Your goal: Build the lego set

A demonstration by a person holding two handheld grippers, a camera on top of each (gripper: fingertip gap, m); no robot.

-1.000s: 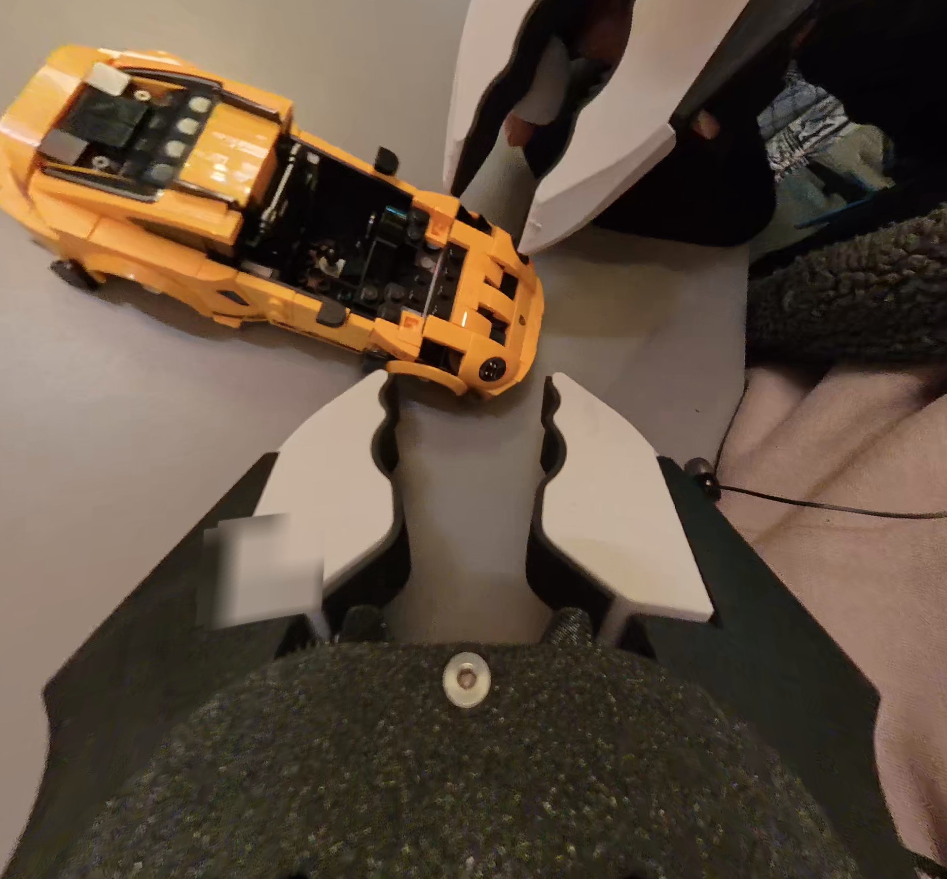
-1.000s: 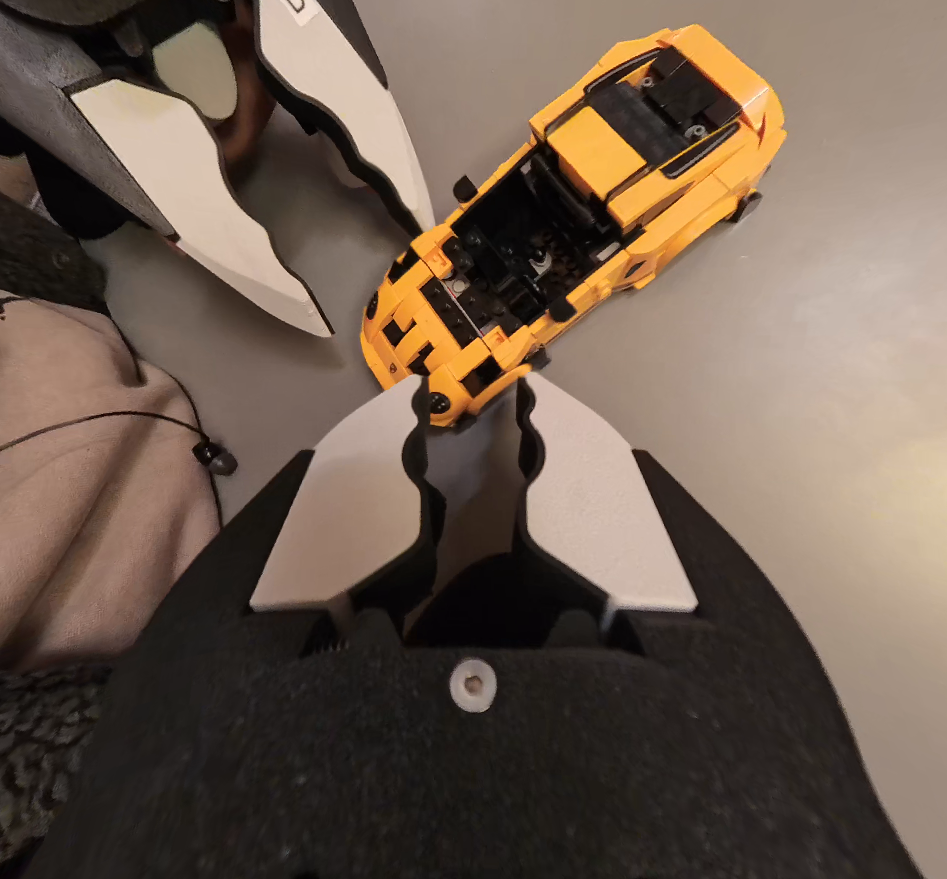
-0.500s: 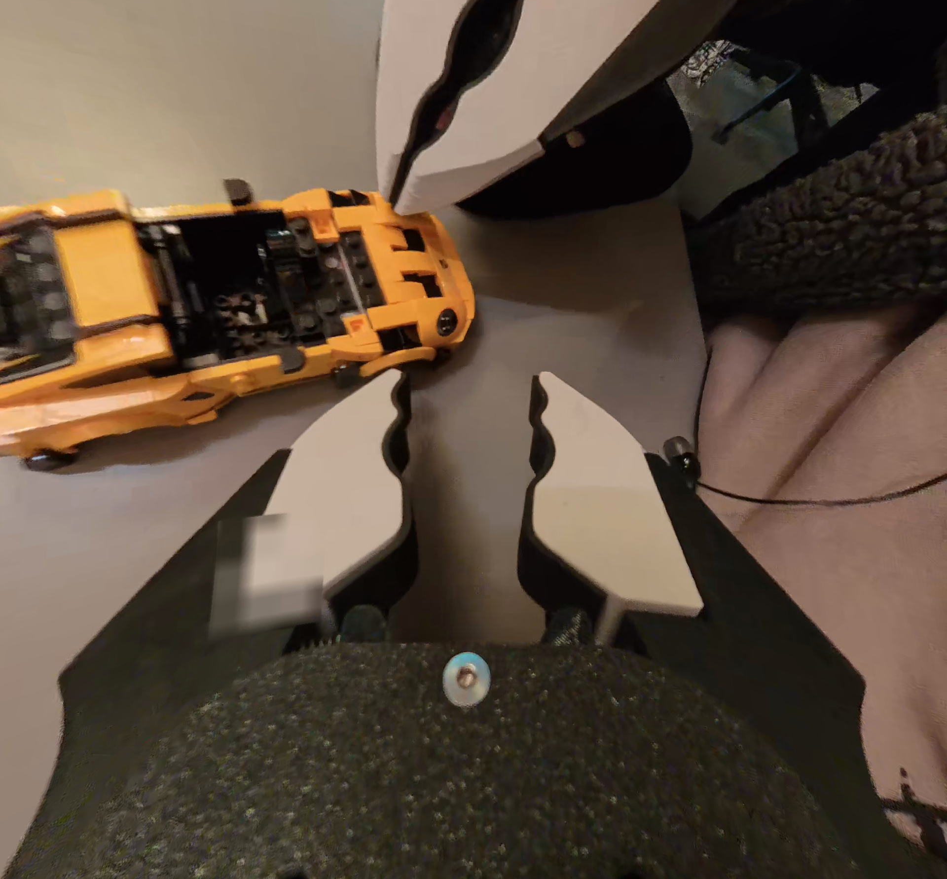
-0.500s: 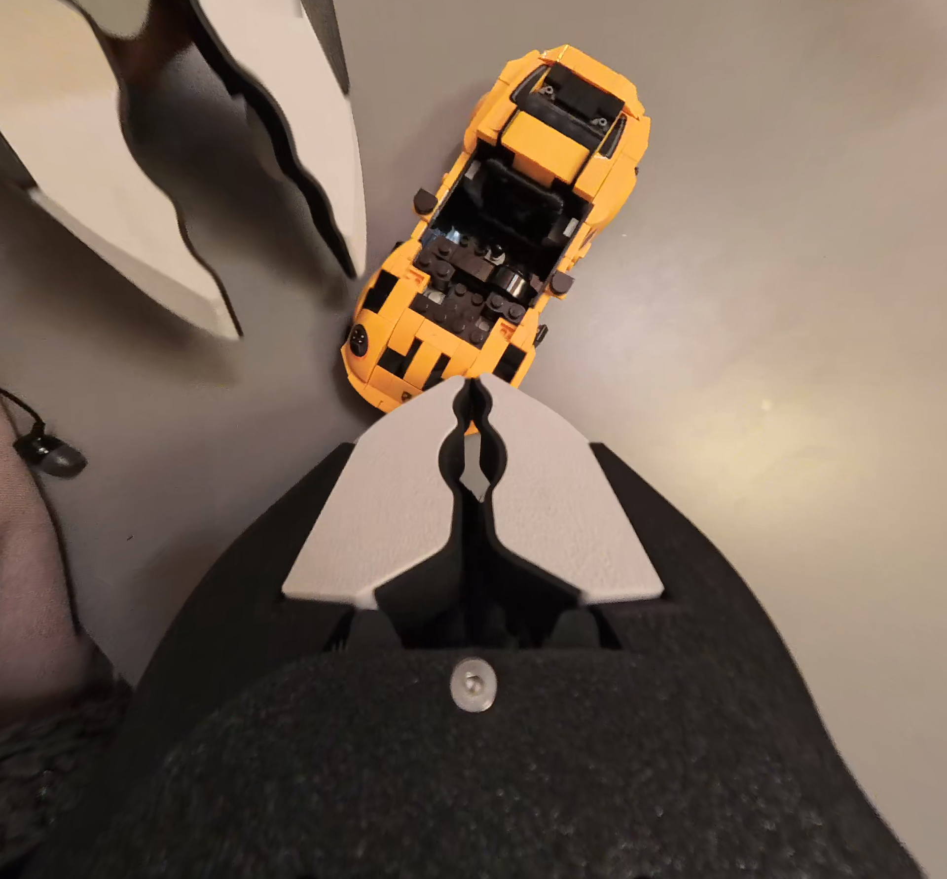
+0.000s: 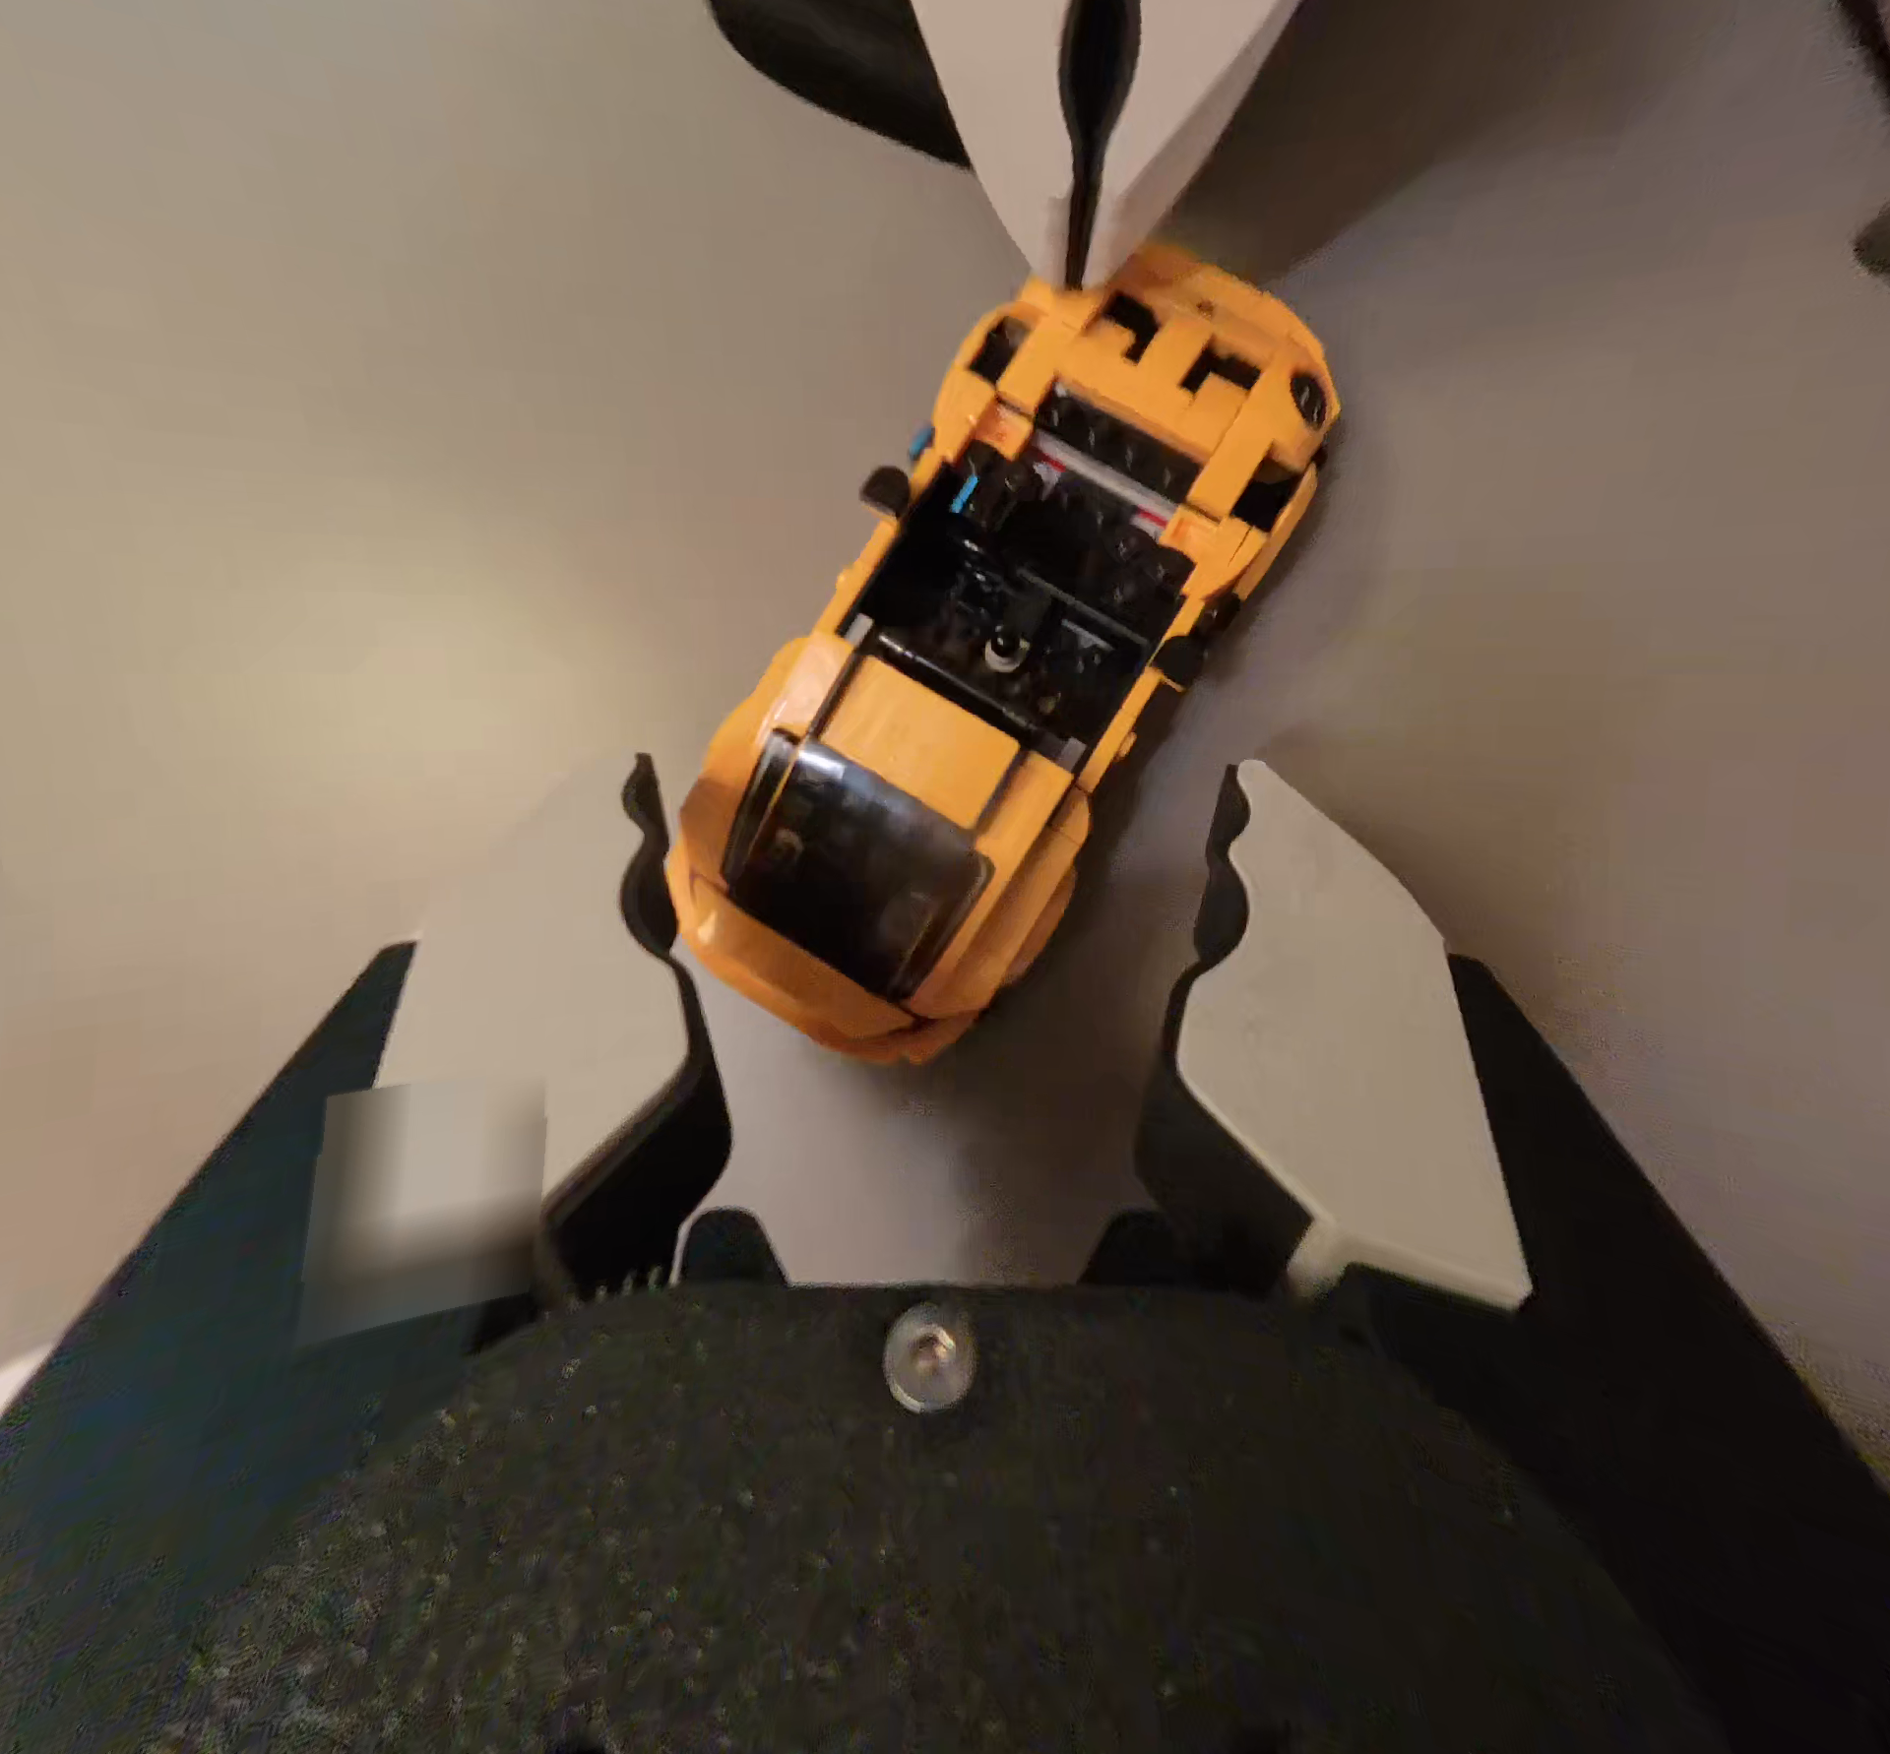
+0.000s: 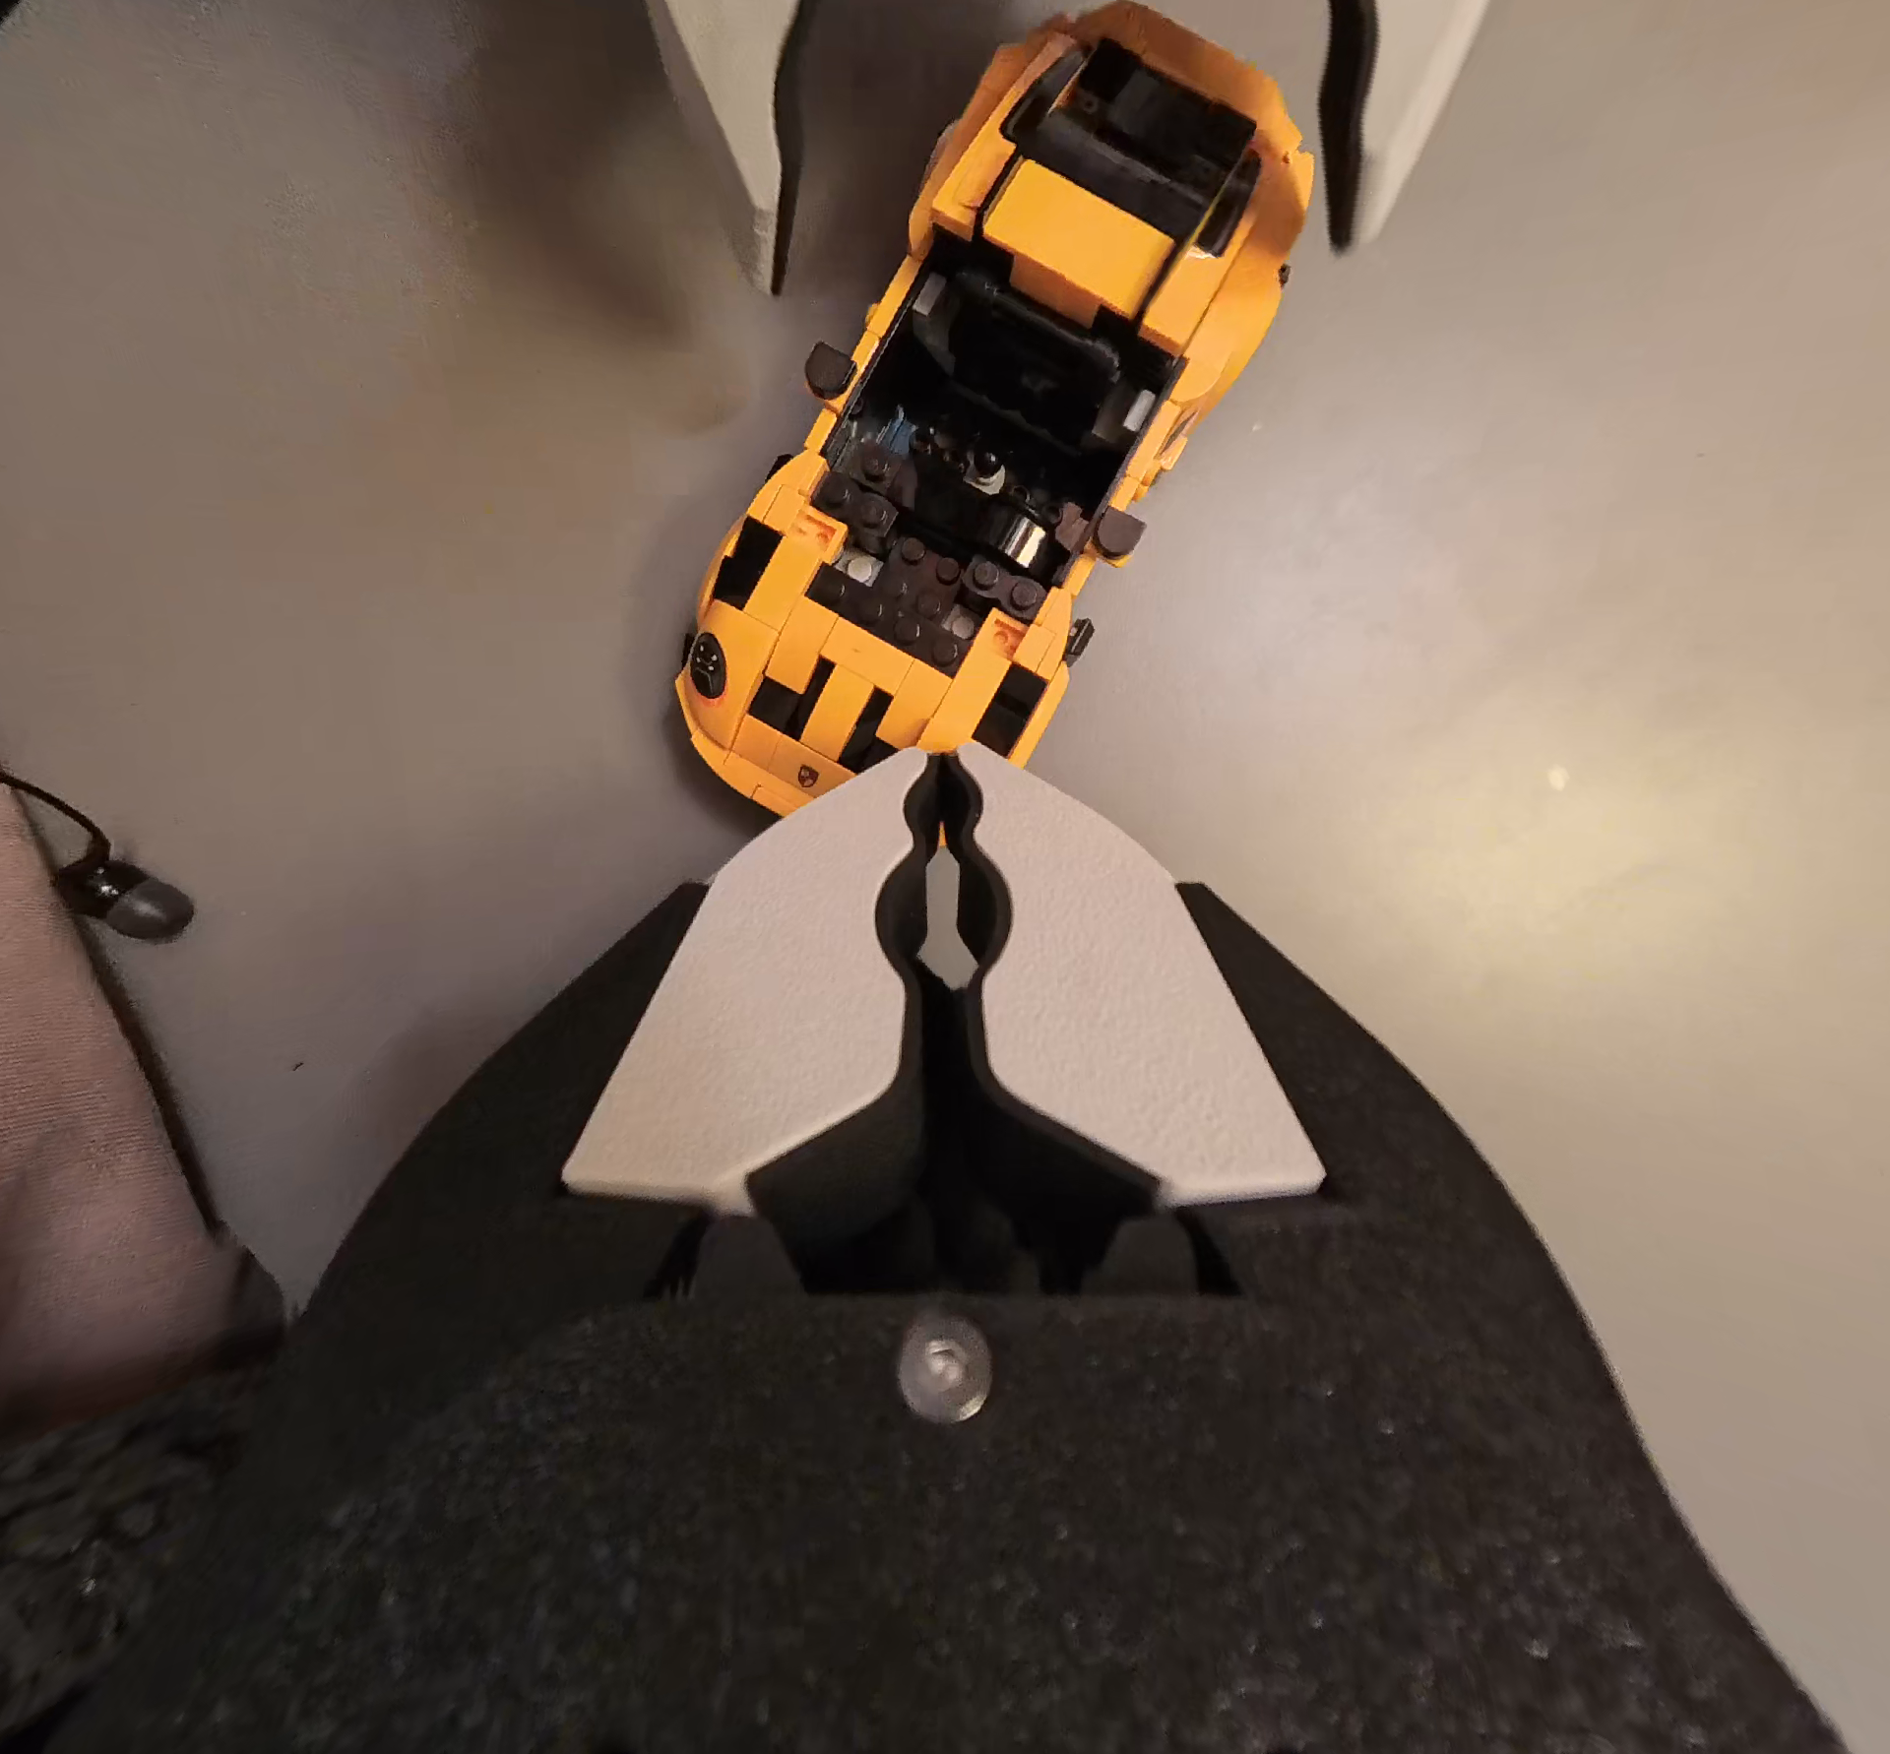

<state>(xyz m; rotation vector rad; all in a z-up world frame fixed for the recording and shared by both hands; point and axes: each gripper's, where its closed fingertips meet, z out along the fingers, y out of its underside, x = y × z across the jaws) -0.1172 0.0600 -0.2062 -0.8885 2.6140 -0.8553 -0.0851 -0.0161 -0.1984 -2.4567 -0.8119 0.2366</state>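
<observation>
Left wrist view: we see one orange toy car [image 5: 1007, 672] on one grey table [image 5: 307, 375], our left gripper [image 5: 936, 790] spread wide around its rear, our right gripper [image 6: 941, 764] closed empty at its nose.

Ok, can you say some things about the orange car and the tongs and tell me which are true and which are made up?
1. The orange Lego car sits on the grey table. True.
2. The right tongs are wide open. False: they are shut, tips together at the car's front end.
3. The left tongs are open, with the car's rear end between the fingers. True.
4. The car has a finished roof over the seats. False: the middle is open, and black pieces show inside.
5. The car is blue. False: it is orange with black parts.
</observation>
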